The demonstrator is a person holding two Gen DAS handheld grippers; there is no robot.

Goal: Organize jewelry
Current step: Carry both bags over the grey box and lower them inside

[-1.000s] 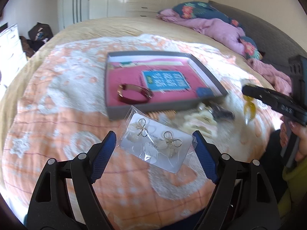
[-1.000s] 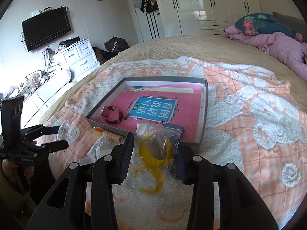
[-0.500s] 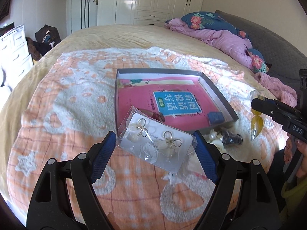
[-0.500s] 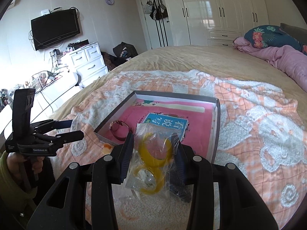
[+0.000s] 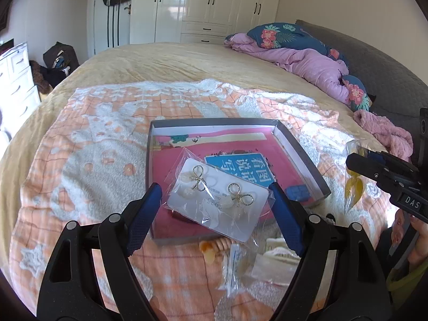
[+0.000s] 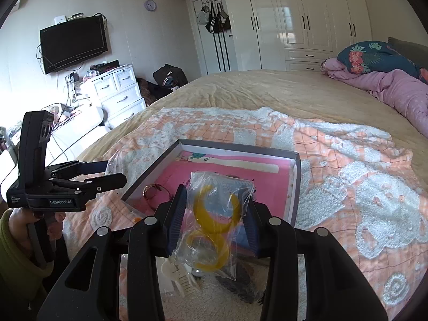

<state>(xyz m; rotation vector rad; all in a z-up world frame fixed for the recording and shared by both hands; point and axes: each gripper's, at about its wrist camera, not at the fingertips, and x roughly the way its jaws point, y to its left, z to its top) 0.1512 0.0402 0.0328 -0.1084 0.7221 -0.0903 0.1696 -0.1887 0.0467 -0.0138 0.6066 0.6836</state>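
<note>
It was a home bedroom: a wide bed with a tan cover [image 6: 267,91], glossy white wardrobes [image 6: 294,21], a wall-mounted black television [image 6: 73,42].

A wide bed [image 5: 171,61] covered by a tan sheet fills the room. Spread over its near half is an orange-and-white patterned blanket [image 5: 88,160] with a fluffy texture. On the blanket lies a shallow grey tray [image 5: 297,147] lined with pink printed paper and a blue label. Just beside the tray's near edge, on the blanket, sit a small amber hair clip [image 5: 211,248], a clear packet [image 5: 235,264] with pale contents and a cream comb-like piece [image 6: 179,281]. At the far right of the bed, a crumpled lilac quilt [image 5: 302,58] and a dark blue floral pillow [image 5: 283,34] are piled together, with a pink knitted cloth [image 5: 385,131] nearer.
</note>
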